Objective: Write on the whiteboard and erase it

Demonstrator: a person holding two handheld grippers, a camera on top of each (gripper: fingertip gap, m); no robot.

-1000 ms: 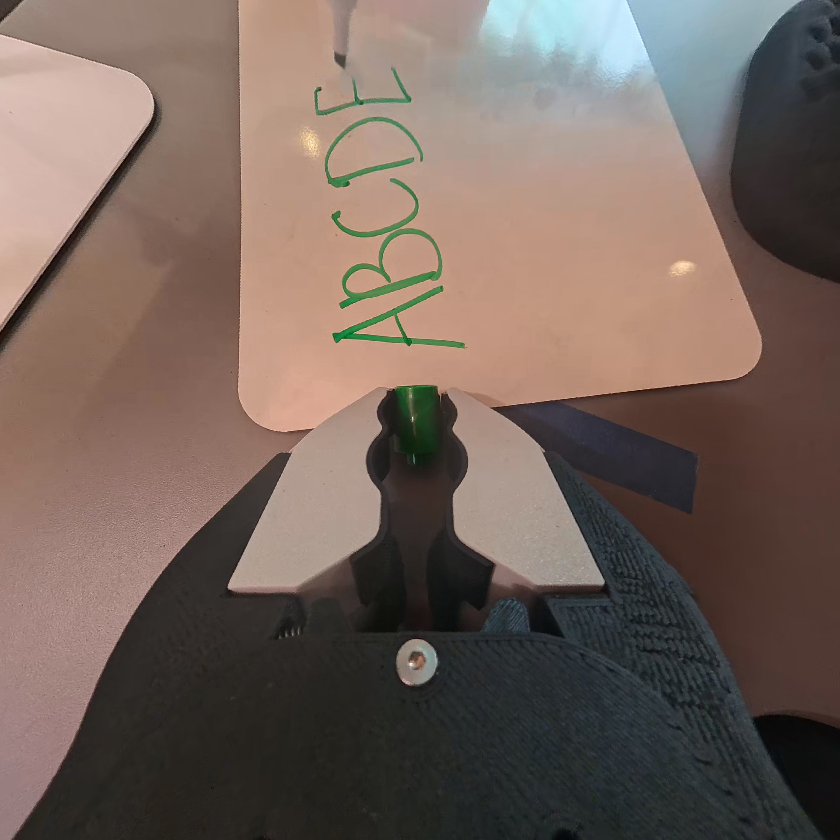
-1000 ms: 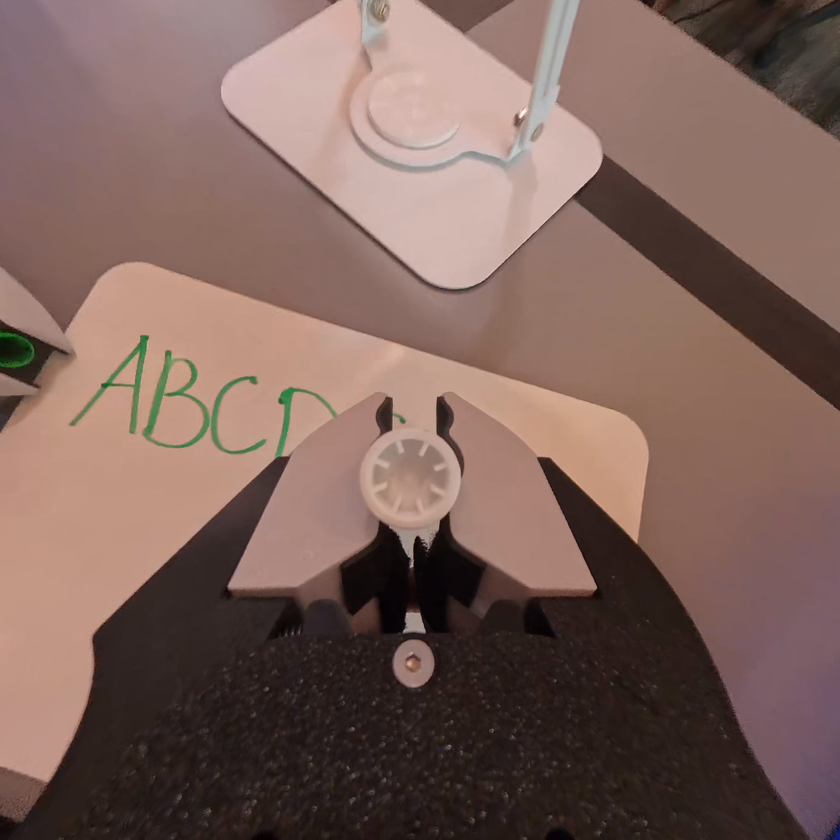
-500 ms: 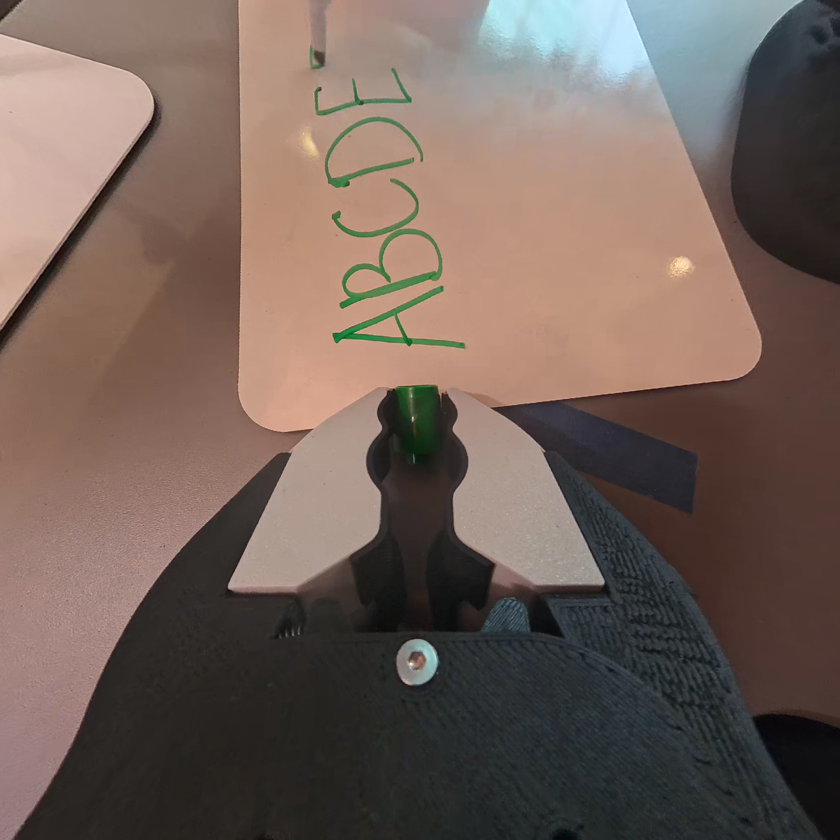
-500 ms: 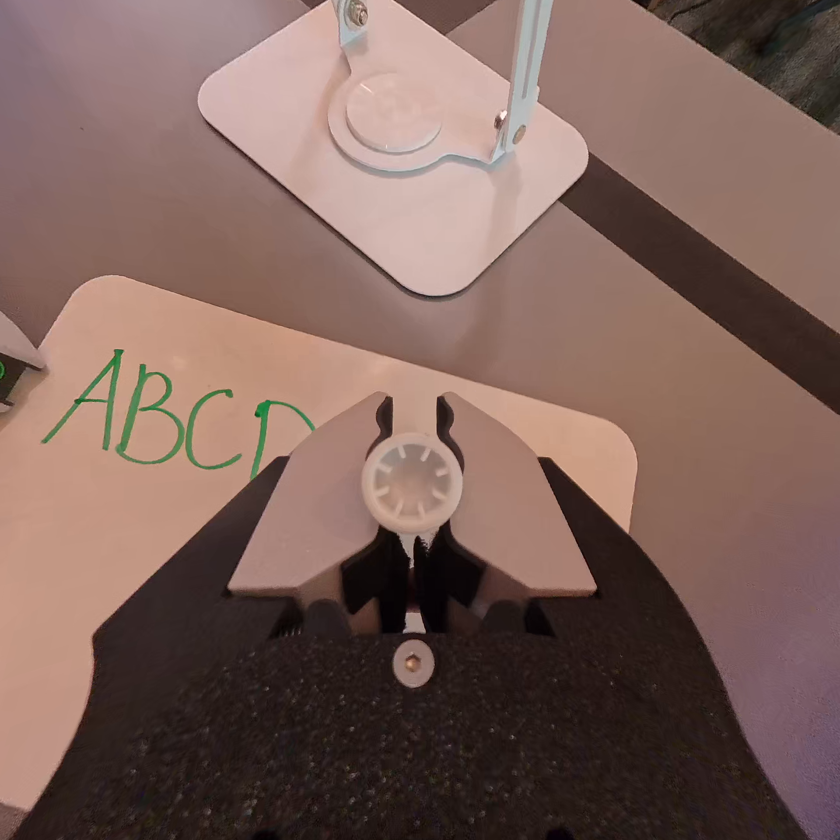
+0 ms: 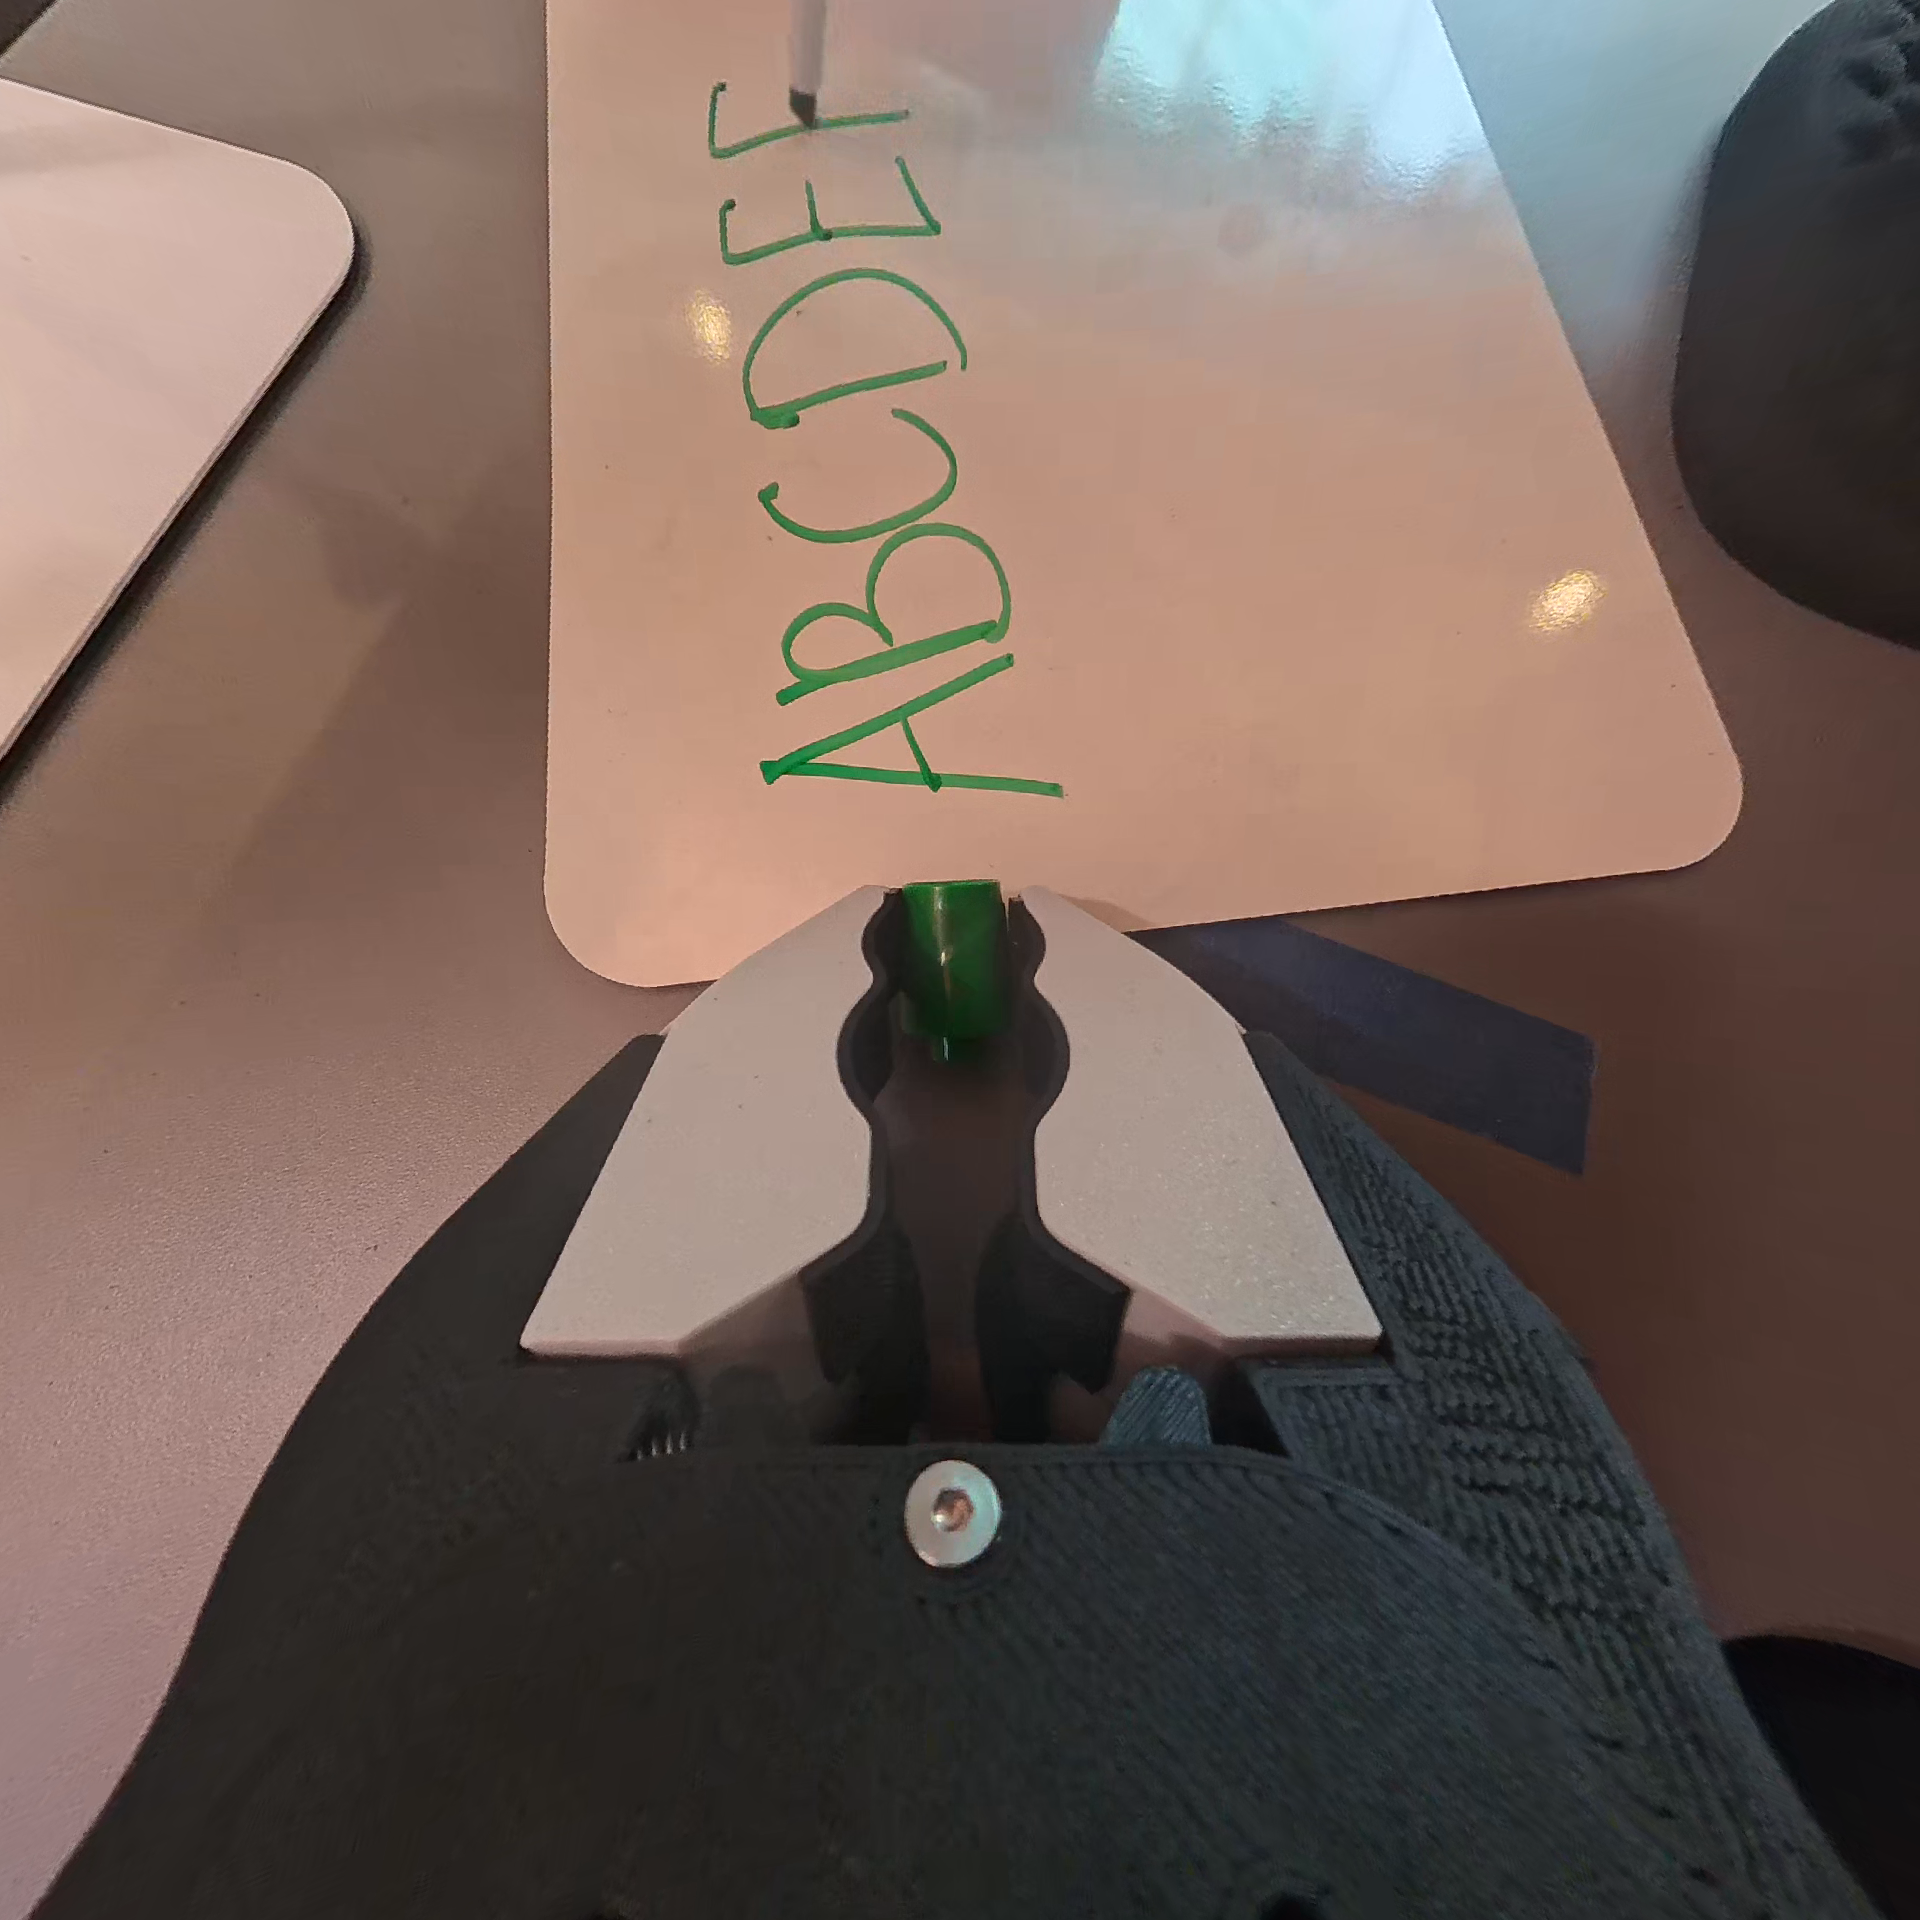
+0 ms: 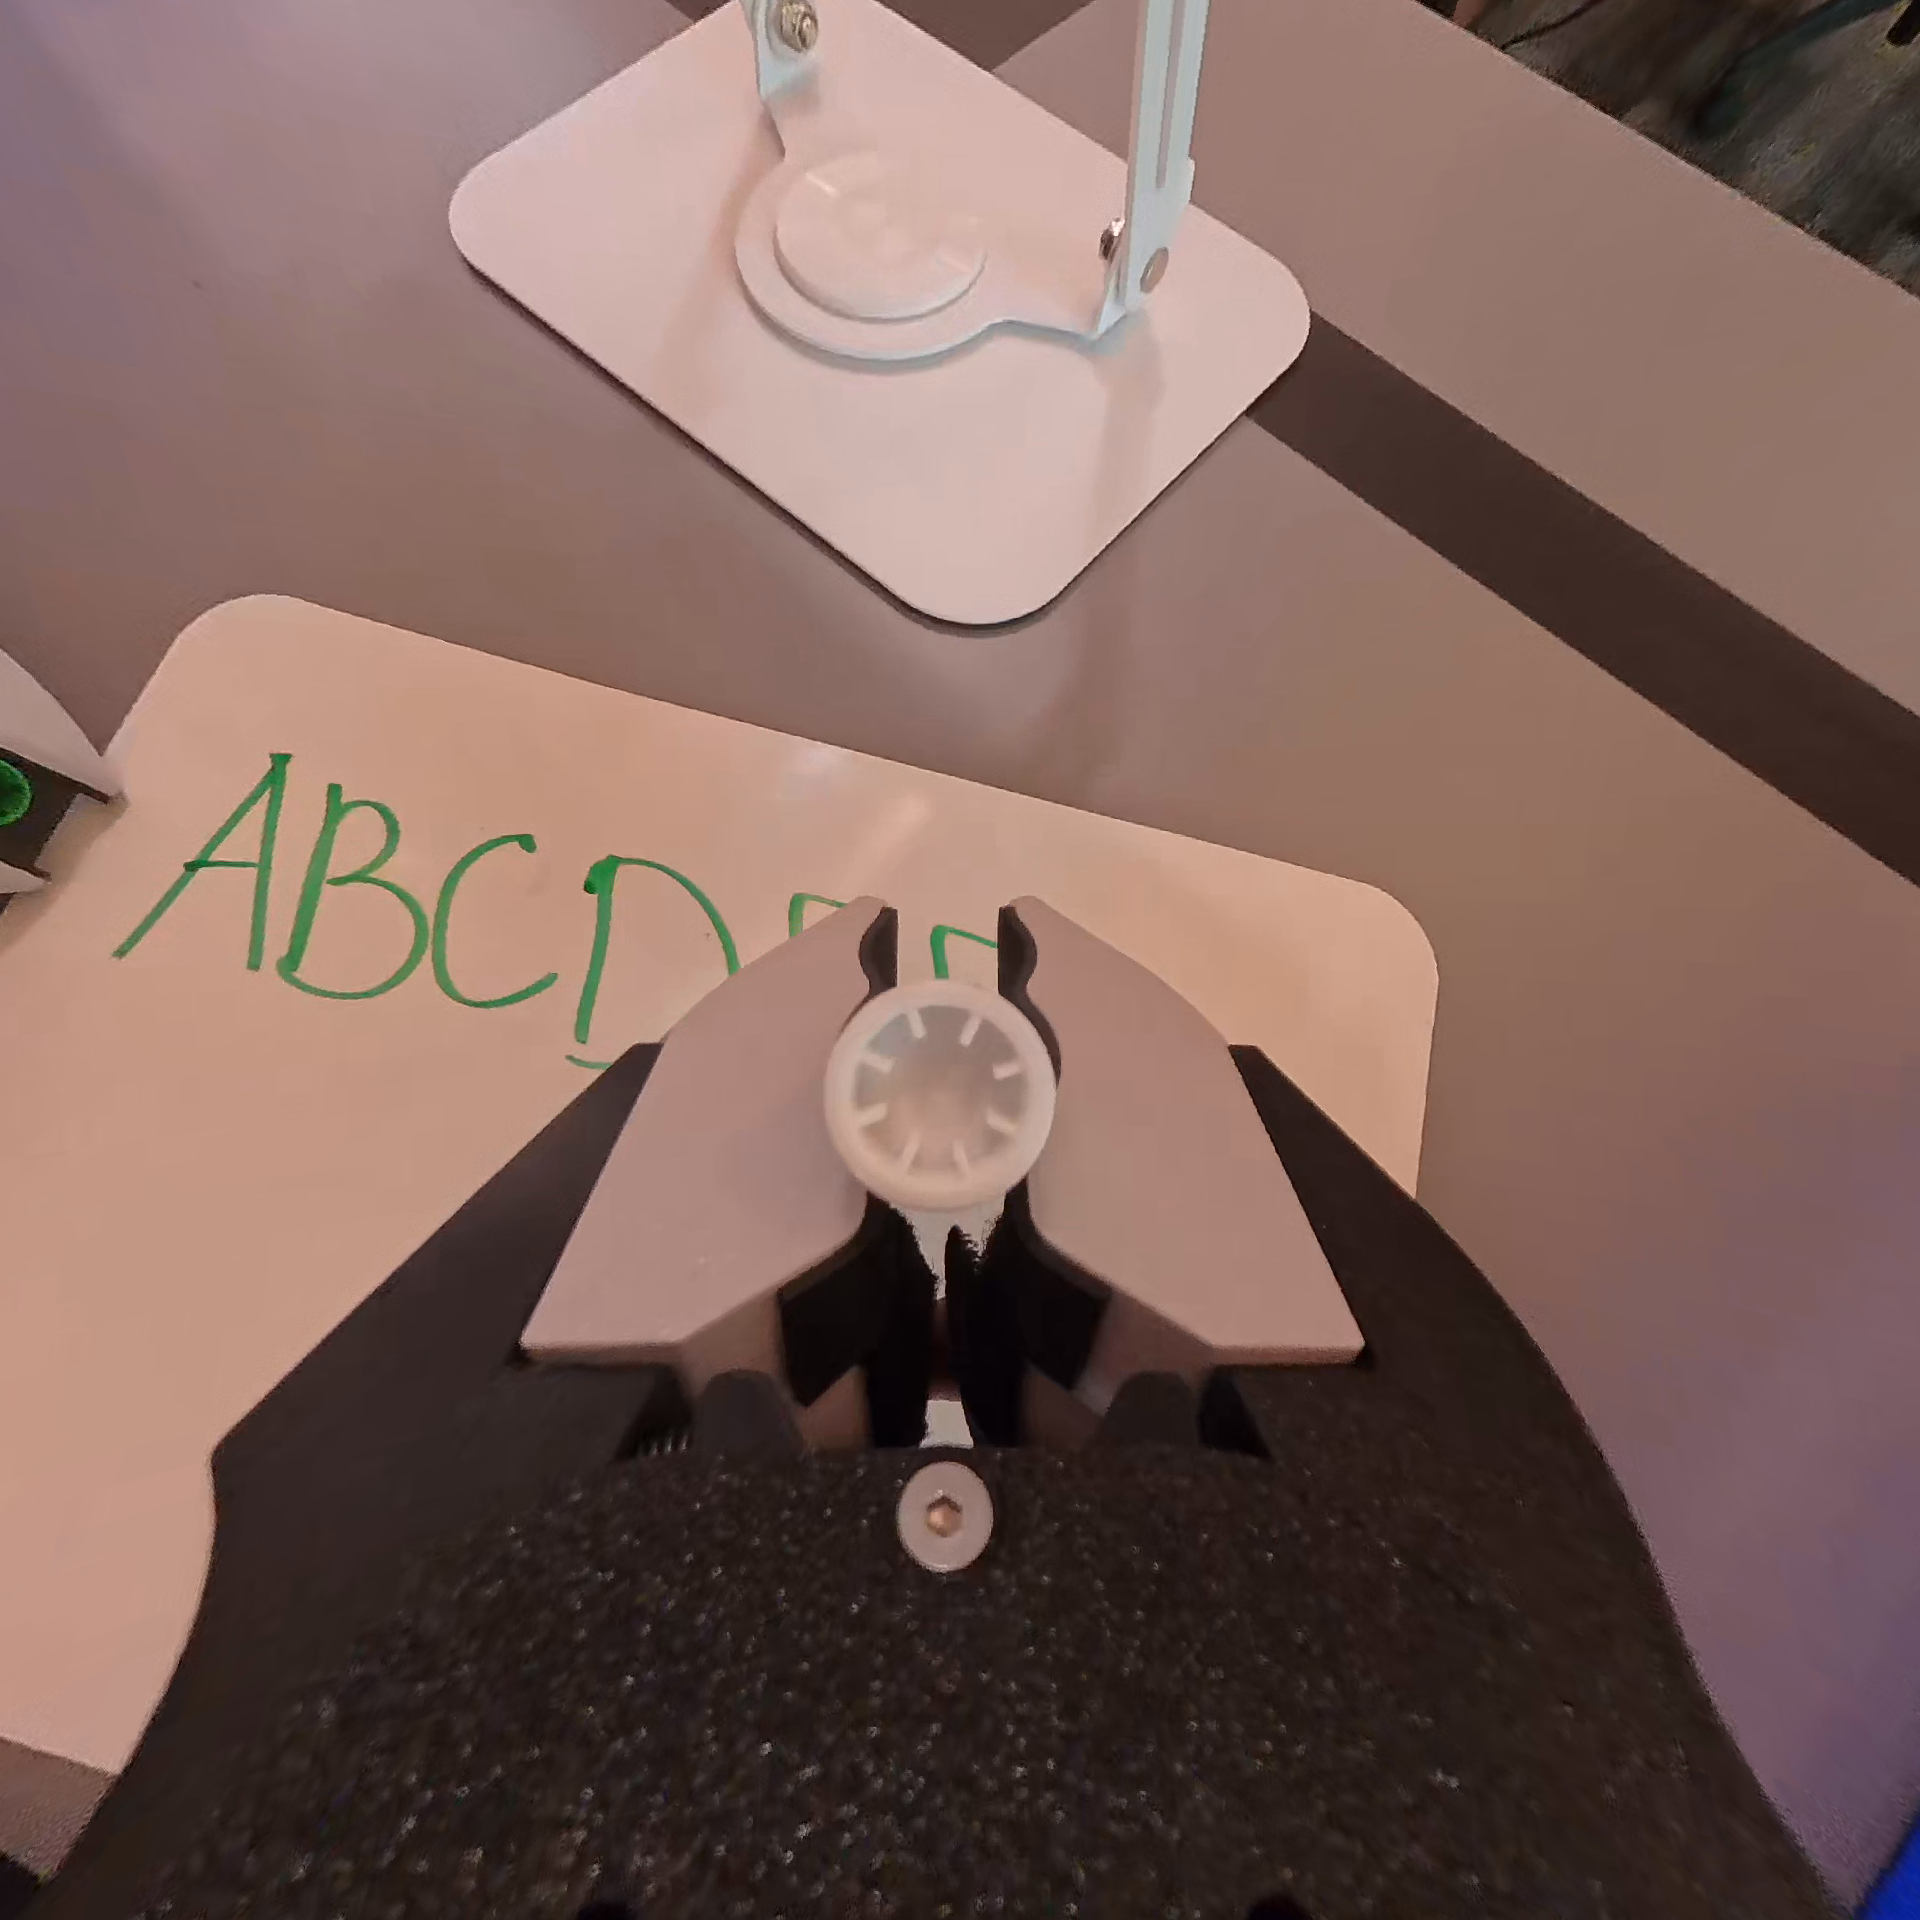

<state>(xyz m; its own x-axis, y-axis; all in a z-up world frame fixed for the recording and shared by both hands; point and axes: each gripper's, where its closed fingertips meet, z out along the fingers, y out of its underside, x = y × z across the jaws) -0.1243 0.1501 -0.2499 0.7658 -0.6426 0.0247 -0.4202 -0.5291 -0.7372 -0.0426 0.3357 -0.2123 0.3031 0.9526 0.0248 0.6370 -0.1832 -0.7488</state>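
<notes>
While the whiteboard [image 5: 1247, 520] lies flat on the brown table [image 5: 260, 935], a row of green letters [image 5: 883, 520] runs along its upper part, and the marker [image 6: 940, 1101] stands nearly upright over the far end of that row. In the left wrist view its dark tip [image 5: 802, 101] sits on the newest letter, touching the board or just off it; I cannot tell which. The right gripper [image 6: 940, 935] has its jaws clamped on the marker's white barrel, whose ribbed end faces the camera. The left gripper [image 5: 951, 904] waits at the board's near edge with its jaws pinched on the green cap [image 5: 951, 977], above a strip of dark tape [image 5: 1403, 1029].

The writing step looks close to done, and the risks I see follow from the grip. Too much downward push could slide the round barrel between the jaws or skid the board, since only that tape seems to hold it. A tilt of the wrist could lift the tip and break a stroke. The right gripper's black body hangs low over the fresh letters, so a careless drift could smear them. The cap is held only at its end and might twist out. The white stand [image 6: 883, 312] sits near the board's top edge, within reach of a wide swing.
</notes>
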